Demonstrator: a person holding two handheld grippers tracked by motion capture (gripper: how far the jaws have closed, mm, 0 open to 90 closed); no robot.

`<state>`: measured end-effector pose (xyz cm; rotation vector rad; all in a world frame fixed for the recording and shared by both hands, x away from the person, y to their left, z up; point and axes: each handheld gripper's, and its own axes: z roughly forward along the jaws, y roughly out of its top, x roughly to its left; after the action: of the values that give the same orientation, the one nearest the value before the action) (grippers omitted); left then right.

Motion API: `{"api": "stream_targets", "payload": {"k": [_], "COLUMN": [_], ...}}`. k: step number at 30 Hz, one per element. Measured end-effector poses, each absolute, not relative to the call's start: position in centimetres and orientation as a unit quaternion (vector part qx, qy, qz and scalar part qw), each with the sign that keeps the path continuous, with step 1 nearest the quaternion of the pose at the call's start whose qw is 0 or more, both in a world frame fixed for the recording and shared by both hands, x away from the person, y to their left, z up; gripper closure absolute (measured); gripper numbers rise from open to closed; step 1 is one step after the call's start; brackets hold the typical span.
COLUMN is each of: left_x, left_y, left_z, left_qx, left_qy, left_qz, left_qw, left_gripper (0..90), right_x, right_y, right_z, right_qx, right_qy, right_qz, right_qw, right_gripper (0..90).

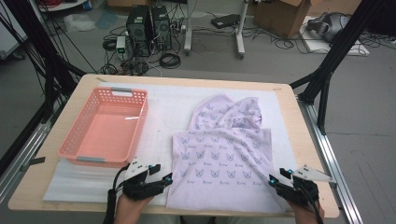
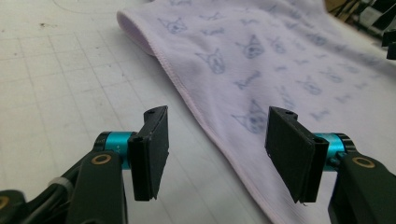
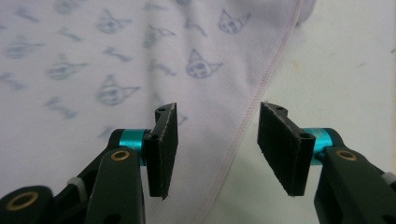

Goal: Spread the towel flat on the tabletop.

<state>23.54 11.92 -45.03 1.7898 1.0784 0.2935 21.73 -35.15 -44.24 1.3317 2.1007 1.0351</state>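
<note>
Two tools sit at the near edge of the worktop (image 1: 60,186), one in each hand. Left tool (image 1: 169,178) lies at about seven o'clock of the scene, its jaws pointing toward three o'clock at the near left corner of the one lilac garment (image 1: 224,158). In the left gripper view its two black pads (image 2: 152,154) stand well apart with only air between them, and the garment's hemmed edge runs below the gap without being gripped. Right tool (image 1: 273,179) lies at about five o'clock, jaws pointing toward nine o'clock at the garment's near right corner. In the right gripper view its jaws also stand wide apart and hold nothing, with the stitched hem passing under the gap.

That garment, printed with small blue cat faces, is spread flat on one white mat (image 1: 173,107) covering the worktop, right of centre, with its far part folded and rumpled toward twelve o'clock. One pink plastic basket (image 1: 74,144) stands on the mat at nine o'clock, well apart from the garment, with nothing inside it.
</note>
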Motion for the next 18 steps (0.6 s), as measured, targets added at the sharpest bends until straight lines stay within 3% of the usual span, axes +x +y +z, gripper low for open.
{"api": "stream_targets", "payload": {"k": [4,7,9,10,11,13,18], "left_x": [25.2,25.6,25.3,25.1,24.8,24.7,22.6], "left_y": [10.5,9.7,9.0,8.7,8.6,8.8,9.8], "left_z": [-45.3,-45.3,-45.3,-45.2,-45.2,-45.1,-44.7], "left_qx": [0.758,0.768,0.781,0.788,0.792,0.791,0.788], "left_qy": [0.448,0.438,0.423,0.416,0.412,0.419,0.414], "left_qz": [0.107,0.096,0.118,0.127,0.141,0.119,0.1], "left_qw": [0.463,0.458,0.444,0.437,0.427,0.429,0.444], "left_gripper": [38.3,39.0,43.2,49.8,62.3,85.4,86.7], "right_x": [22.8,22.6,22.3,22.1,22.0,21.6,19.8], "right_y": [-34.8,-35.0,-34.9,-34.8,-34.9,-34.9,-35.4], "right_z": [-45.1,-44.8,-44.8,-44.7,-44.6,-44.5,-44.0], "right_qx": [0.487,0.475,0.467,0.466,0.46,0.456,0.444], "right_qy": [0.765,0.775,0.782,0.784,0.789,0.794,0.799], "right_qz": [0.364,0.365,0.363,0.362,0.361,0.359,0.364], "right_qw": [0.212,0.199,0.196,0.193,0.19,0.184,0.179], "right_gripper": [53.4,80.0,83.8,84.2,84.5,84.7,84.8]}}
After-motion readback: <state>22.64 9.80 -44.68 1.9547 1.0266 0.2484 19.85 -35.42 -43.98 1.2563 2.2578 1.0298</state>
